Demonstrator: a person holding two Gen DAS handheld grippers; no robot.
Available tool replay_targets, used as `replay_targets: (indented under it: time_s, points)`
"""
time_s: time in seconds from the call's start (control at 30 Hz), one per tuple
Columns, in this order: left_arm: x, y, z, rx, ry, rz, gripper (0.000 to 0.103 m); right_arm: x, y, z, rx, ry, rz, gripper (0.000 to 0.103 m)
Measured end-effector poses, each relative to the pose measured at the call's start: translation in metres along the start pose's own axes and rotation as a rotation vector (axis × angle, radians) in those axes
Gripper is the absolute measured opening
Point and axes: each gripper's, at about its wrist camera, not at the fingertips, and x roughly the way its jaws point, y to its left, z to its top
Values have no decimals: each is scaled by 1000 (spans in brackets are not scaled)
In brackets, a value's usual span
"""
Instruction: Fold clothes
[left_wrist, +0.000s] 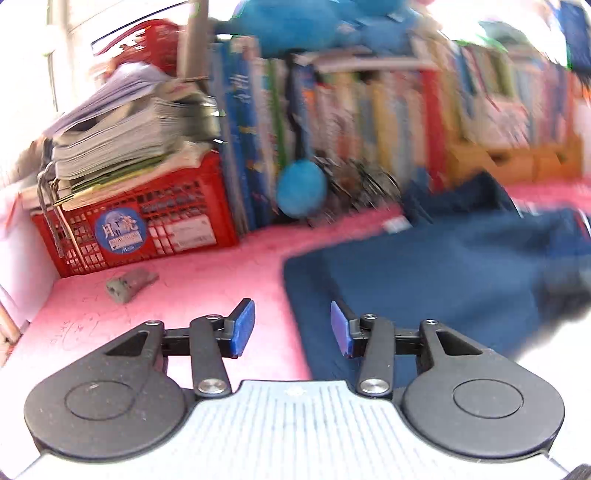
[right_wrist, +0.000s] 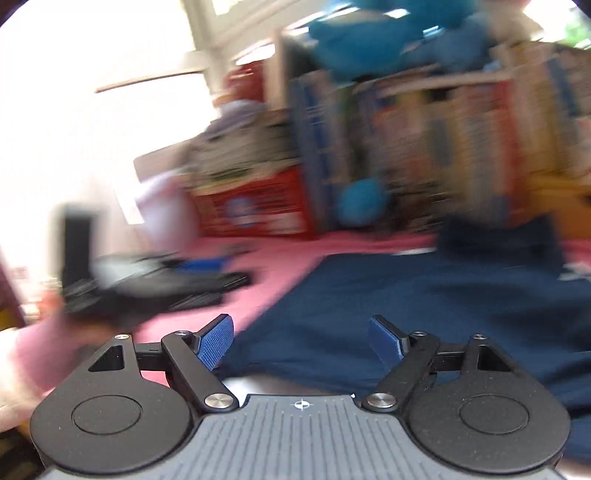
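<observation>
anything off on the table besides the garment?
One stray: a small grey lump lies loose on the pink tabletop in front of the red crate, left of the navy garment; too blurred to identify. The paper stack on the crate leans unevenly. Nothing spilled.

Garment (left_wrist: 424, 280) flat on table (left_wrist: 207, 280); crate (left_wrist: 147, 221) far left of it, paper stack (left_wrist: 122, 136) atop crate, books (left_wrist: 369, 122) behind.

Pink table (left_wrist: 192, 280), bookshelf (left_wrist: 369, 122) behind, bright window (right_wrist: 92, 55) left
</observation>
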Motion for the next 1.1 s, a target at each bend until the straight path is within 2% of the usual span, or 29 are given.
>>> replay_targets:
  time_s: [0.03,0.1,0.13,0.17,0.2,0.3,0.37,0.47,0.57,0.7,0.83,0.93,1.1]
  points:
    - [-5,-10,-5,33,10,3,50,-1,-11,-2,-15,-1,-88,80]
    - [-4,-17,-19,85,68,41,50,-13,-52,-21,-24,21,-198,80]
    - [-3,-20,-26,110,99,61,51,-12,-63,-25,-11,38,-223,80]
    - [-7,-16,-31,93,84,66,53,-9,-72,-29,3,55,-245,80]
    - [-9,-12,-32,76,90,73,59,-11,-79,-39,13,67,-268,80]
    - [-21,-3,-26,59,70,105,60,-17,-98,-69,41,100,-338,80]
    - [-32,-1,-14,47,16,116,59,-23,-99,-71,38,83,-338,80]
    - [-42,-6,10,-8,-88,96,65,-20,-98,-59,88,35,-304,80]
    - [-23,-30,25,-20,-96,75,65,-9,-85,-41,83,0,-258,80]
    - [10,-59,19,-4,-26,63,65,5,-64,-29,16,-24,-237,80]
    - [34,-74,3,29,49,92,67,29,-56,-30,-15,44,-245,80]
    - [34,-72,1,13,59,109,78,43,-51,-38,-80,103,-287,81]
    - [41,-51,2,-107,116,77,103,51,-62,-47,-81,148,-324,98]
